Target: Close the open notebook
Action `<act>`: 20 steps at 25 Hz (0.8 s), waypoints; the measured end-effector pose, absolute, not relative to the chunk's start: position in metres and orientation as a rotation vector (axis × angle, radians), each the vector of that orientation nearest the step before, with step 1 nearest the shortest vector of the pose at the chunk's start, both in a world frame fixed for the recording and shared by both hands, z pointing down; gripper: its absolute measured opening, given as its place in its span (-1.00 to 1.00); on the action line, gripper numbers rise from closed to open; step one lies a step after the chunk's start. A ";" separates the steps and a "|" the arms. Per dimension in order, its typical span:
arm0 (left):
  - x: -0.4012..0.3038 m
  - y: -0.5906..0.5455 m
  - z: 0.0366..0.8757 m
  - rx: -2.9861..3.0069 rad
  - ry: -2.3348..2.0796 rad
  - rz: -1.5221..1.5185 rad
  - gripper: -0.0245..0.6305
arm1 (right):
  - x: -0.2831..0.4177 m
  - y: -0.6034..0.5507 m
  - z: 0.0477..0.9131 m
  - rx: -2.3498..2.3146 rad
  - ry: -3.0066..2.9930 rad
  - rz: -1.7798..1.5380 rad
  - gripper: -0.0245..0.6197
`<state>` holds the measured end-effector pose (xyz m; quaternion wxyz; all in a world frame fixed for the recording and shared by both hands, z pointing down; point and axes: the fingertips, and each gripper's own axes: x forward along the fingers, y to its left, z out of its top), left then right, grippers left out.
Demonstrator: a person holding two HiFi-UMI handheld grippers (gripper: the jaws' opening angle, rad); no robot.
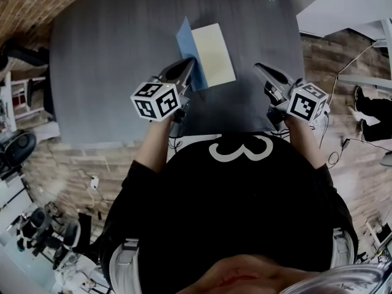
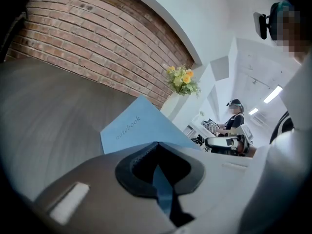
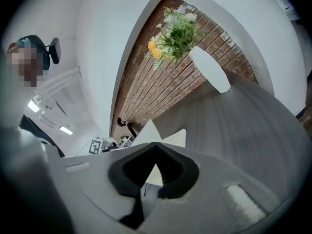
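1. The notebook (image 1: 214, 54) lies open around the middle of the grey tabletop (image 1: 92, 72). Its cream page is flat and its blue cover (image 1: 184, 41) is raised on edge.
2. The left gripper (image 1: 191, 63) has its jaws pinched on the cover's edge.
3. The right gripper (image 1: 257, 66) is closed on nothing, near the notebook's right side.
4. Closing looks to be mid-way. The next move would be to swing the cover over onto the page, then release it.

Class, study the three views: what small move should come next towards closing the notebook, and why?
Probably swing the left gripper rightward, carrying the thin blue notebook cover over the cream page. Its jaws are shut on that cover, which stands tilted up off the grey table; the page lies flat. The right gripper is shut and empty.
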<state>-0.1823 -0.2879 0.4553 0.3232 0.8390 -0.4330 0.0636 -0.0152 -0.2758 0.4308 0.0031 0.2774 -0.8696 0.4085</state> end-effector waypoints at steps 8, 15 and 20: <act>-0.157 -0.296 0.476 2.216 -1.087 0.268 -0.88 | -0.006 -0.277 0.437 0.911 -2.698 1.306 -0.92; -0.144 -0.297 0.498 2.249 -1.089 0.430 -0.88 | -0.004 -0.276 0.448 0.931 -2.688 1.328 -0.92; -0.136 -0.296 0.513 2.239 -1.081 0.518 -0.88 | 0.000 -0.276 0.451 0.944 -2.685 1.338 -0.92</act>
